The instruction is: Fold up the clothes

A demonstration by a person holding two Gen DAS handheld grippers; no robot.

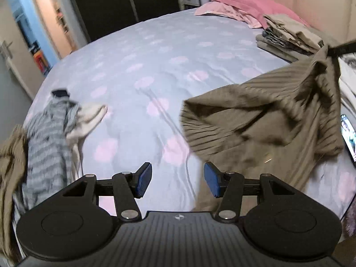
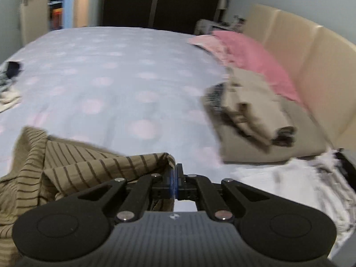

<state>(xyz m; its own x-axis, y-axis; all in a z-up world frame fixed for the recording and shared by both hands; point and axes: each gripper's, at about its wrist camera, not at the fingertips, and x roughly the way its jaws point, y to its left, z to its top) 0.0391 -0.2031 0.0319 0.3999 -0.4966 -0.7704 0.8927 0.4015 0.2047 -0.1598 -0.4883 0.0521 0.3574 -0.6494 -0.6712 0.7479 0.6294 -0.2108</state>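
The bed (image 1: pixel 155 51), under a pale blue cover with pink spots, fills most of both views; its middle lies bare. A cream headboard (image 2: pixel 311 66) runs along the right side, with a pink pillow (image 2: pixel 251 55) against it and a lighter pink cloth beside that.

The olive striped shirt (image 1: pixel 255 115) hangs bunched above the right part of the bed, its lower end trailing onto the cover. The right gripper (image 2: pixel 174 180) is clamped on an edge of it, pads pressed together with cloth between them; in the left view its black fingers show only at the far right, pinching the shirt's top.

Near the headboard sits a stack (image 2: pixel 251 111) of folded beige and dark clothes, close behind the hanging shirt. White fabric (image 2: pixel 300 182) lies just right of the right gripper.

At the bed's left edge is a loose heap (image 1: pixel 51 133): a grey striped garment, a cream one, something tan.

The left gripper (image 1: pixel 178 179) hovers over bare cover, jaws wide apart, nothing between its blue pads (image 1: pixel 144 179).
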